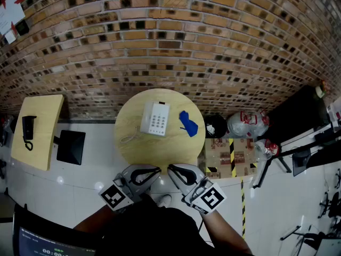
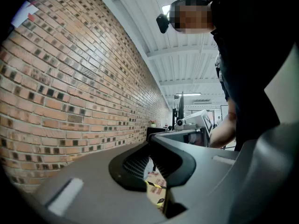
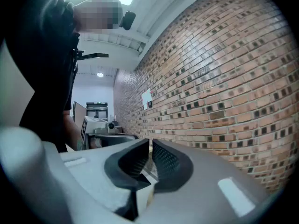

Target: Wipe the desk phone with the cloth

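A white desk phone (image 1: 155,118) lies on the round wooden table (image 1: 160,149), its coiled cord trailing off to the left. To its right on the same table lies a crumpled blue cloth (image 1: 188,122). Both grippers hang side by side just off the table's near edge, well short of phone and cloth. My left gripper (image 1: 157,169) (image 2: 150,146) is shut with nothing in it. My right gripper (image 1: 170,168) (image 3: 150,143) is also shut and empty. Both gripper views look along the brick wall and show neither phone nor cloth.
A curved brick wall (image 1: 176,41) stands behind the table. At the left is a square wooden table (image 1: 45,143) carrying a black phone (image 1: 28,129), with a black seat (image 1: 71,146) beside it. Taped cardboard boxes (image 1: 229,156), plastic bags (image 1: 246,125) and a black desk (image 1: 298,116) crowd the right.
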### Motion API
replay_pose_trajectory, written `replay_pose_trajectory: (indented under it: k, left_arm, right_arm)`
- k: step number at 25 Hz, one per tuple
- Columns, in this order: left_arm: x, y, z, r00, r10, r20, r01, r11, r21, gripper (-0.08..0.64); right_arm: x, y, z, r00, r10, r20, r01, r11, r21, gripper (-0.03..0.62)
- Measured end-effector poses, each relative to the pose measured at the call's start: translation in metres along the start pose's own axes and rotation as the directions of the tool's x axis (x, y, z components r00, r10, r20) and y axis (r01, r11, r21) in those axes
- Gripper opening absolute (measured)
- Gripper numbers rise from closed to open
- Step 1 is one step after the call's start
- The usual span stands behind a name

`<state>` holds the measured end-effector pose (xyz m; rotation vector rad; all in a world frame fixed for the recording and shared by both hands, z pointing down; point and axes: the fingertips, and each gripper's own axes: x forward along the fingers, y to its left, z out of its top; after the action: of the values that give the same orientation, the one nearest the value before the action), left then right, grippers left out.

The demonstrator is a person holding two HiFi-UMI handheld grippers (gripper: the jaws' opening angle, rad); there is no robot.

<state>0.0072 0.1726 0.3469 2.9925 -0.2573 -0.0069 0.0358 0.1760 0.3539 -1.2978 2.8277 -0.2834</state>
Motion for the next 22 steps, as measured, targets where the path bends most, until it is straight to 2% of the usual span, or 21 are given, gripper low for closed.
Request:
replay_pose_trajectory:
  k: [5, 10, 12, 14, 16, 22]
  left_arm:
    - [0.018, 0.061, 0.000, 0.999, -0.030, 0.012, 0.030, 0.999, 0.023, 0.013]
    - [0.034, 0.113, -0.003, 0.998, -0.060, 0.008, 0.060, 0.998, 0.006, 0.014]
    - [0.037, 0.132, -0.007, 0.998, -0.068, 0.004, 0.068, 0.998, -0.006, 0.015]
    - [0.038, 0.147, -0.013, 0.997, -0.075, 0.002, 0.075, 0.997, -0.021, 0.015]
    - [0.038, 0.160, -0.020, 0.997, -0.080, 0.000, 0.080, 0.996, -0.025, 0.015]
    - [0.036, 0.178, -0.043, 0.997, -0.065, -0.032, 0.063, 0.997, -0.051, 0.015]
  right_arm:
    - [0.043, -0.053, -0.012, 0.998, -0.061, -0.022, 0.060, 0.998, -0.024, 0.030]
    - [0.079, -0.119, -0.041, 0.982, -0.158, -0.108, 0.160, 0.987, 0.004, 0.130]
    - [0.088, -0.153, -0.063, 0.964, -0.213, -0.159, 0.220, 0.975, 0.030, 0.204]
    - [0.093, -0.187, -0.093, 0.937, -0.262, -0.230, 0.276, 0.961, 0.032, 0.250]
    - [0.095, -0.222, -0.126, 0.903, -0.298, -0.311, 0.318, 0.948, 0.013, 0.253]
    - [0.090, -0.319, -0.234, 0.767, -0.335, -0.547, 0.395, 0.919, -0.009, 0.253]
